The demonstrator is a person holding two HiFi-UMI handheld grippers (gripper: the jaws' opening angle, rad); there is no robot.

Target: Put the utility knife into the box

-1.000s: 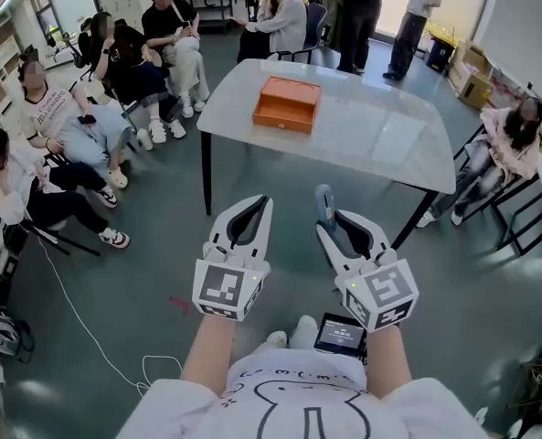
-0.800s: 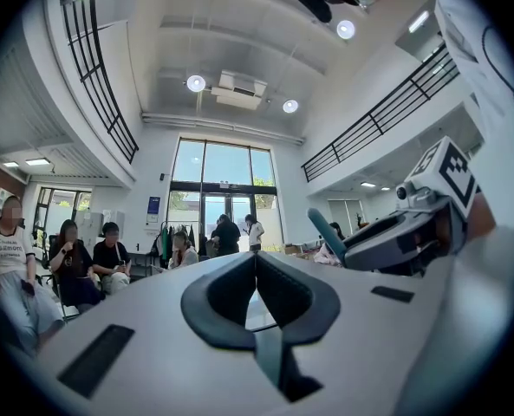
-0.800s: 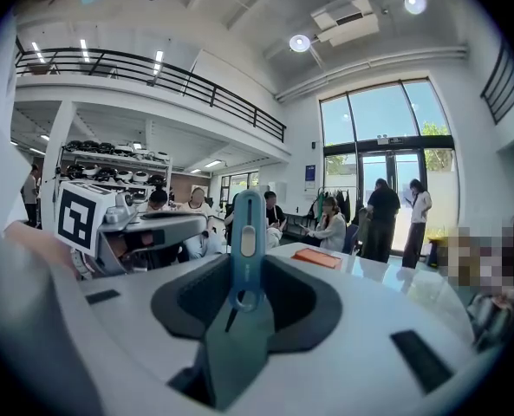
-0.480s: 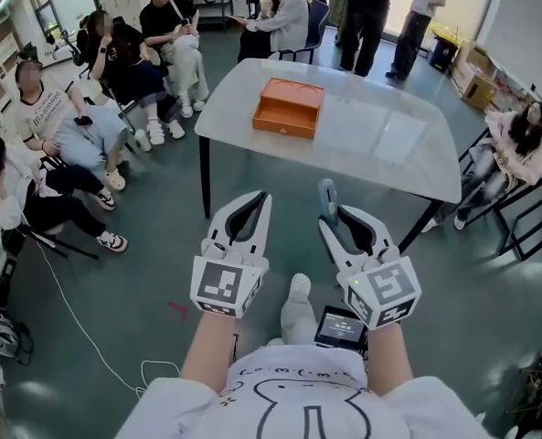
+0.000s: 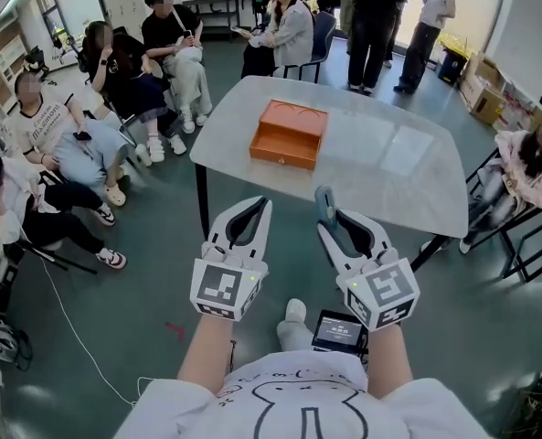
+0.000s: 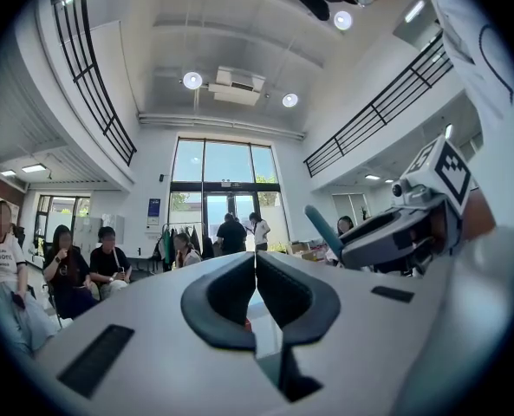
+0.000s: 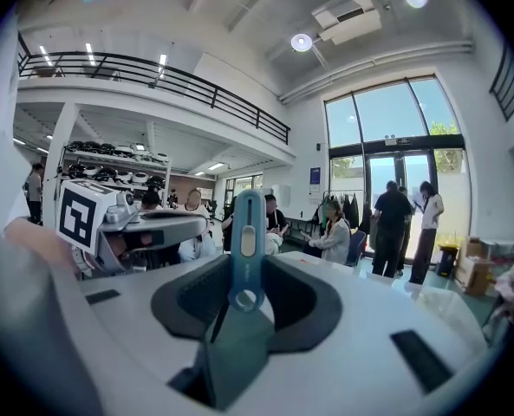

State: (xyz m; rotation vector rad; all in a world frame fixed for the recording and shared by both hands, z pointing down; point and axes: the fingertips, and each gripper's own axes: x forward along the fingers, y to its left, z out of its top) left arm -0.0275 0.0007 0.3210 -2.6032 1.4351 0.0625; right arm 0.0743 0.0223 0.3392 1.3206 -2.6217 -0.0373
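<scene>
An open orange box (image 5: 287, 133) sits on the white table (image 5: 389, 154) ahead of me. Both grippers hang over the floor, short of the table's near edge. My right gripper (image 5: 330, 213) is shut on a teal utility knife (image 5: 324, 199), which stands up between its pads. In the right gripper view the knife (image 7: 245, 237) rises from the jaws of the right gripper (image 7: 246, 263), slider facing the camera. My left gripper (image 5: 259, 206) is shut with nothing in it; its pads (image 6: 230, 297) meet in the left gripper view.
Several people sit on chairs (image 5: 115, 90) to the left and behind the table; others stand at the back. One person sits at the right (image 5: 526, 163). A white cable (image 5: 69, 327) runs over the floor. A small screen (image 5: 340, 331) hangs at my waist.
The table and box have come closer and lower in the head view. Both grippers keep the same pose, the knife still held in the right one.
</scene>
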